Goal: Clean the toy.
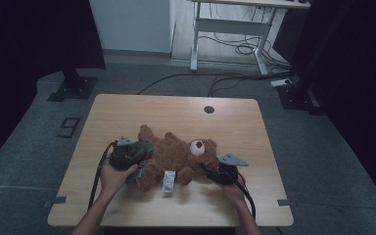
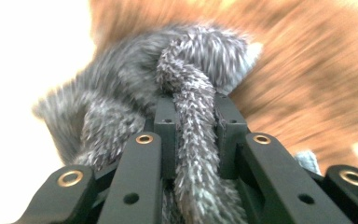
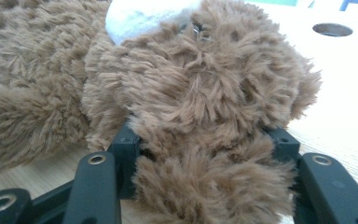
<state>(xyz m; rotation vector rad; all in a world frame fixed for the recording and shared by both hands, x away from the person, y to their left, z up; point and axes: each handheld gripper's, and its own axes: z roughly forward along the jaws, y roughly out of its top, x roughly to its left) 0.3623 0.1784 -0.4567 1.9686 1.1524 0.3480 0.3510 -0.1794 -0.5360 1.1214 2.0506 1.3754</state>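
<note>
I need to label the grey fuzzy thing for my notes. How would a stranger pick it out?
On the wooden table lies a brown teddy bear. At its left end, the left hand-held gripper pinches a grey plush piece. It alone is grey fur against the brown.

The pale wooden surface (image 1: pixel 127 110) lies bare along its far half and toward both side edges, giving open passage there. Across the near middle, the brown plush teddy bear (image 1: pixel 174 156) sprawls between the left tongs (image 1: pixel 144 152) and right tongs (image 1: pixel 206 170), blocking any straight crossing. A round cable hole (image 1: pixel 209 109) sits well beyond it.
</note>
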